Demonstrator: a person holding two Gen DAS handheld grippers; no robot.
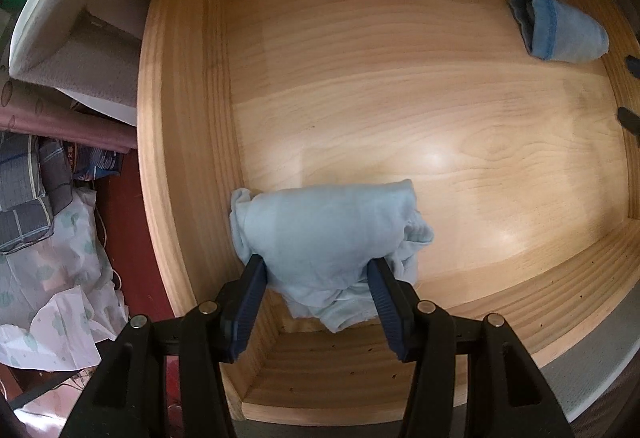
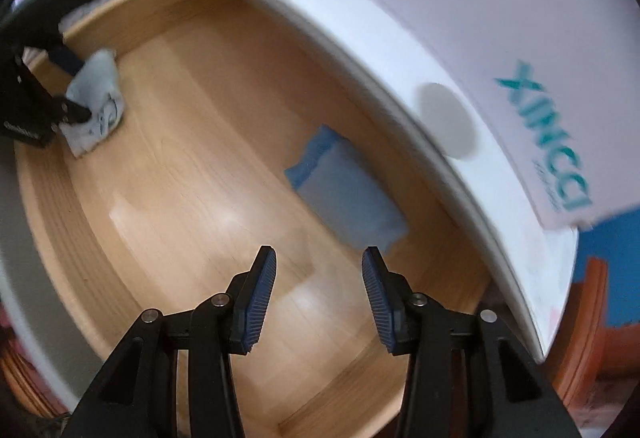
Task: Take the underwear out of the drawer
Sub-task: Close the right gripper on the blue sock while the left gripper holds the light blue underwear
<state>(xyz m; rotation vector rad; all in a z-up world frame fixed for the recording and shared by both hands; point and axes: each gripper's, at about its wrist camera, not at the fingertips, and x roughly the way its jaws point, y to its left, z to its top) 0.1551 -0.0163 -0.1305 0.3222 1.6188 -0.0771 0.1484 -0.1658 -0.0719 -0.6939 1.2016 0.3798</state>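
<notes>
Inside the wooden drawer (image 1: 400, 98), the left gripper (image 1: 316, 262) clamps pale-blue underwear (image 1: 324, 234) at its left wall; the folded blue pair (image 2: 348, 194) lies diagonally ahead of the empty, part-open right gripper (image 2: 319, 258).

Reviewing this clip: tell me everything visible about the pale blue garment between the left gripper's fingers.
The pale blue garment is soft, thin knit fabric, bunched and creased, with a crumpled edge hanging toward the camera. It sits between the left gripper pads, which press its sides. It is in the wooden drawer, near a corner and by the side wall; whether it still rests on the drawer floor cannot be told. In the right wrist view it appears far off, with a faint printed mark.
</notes>
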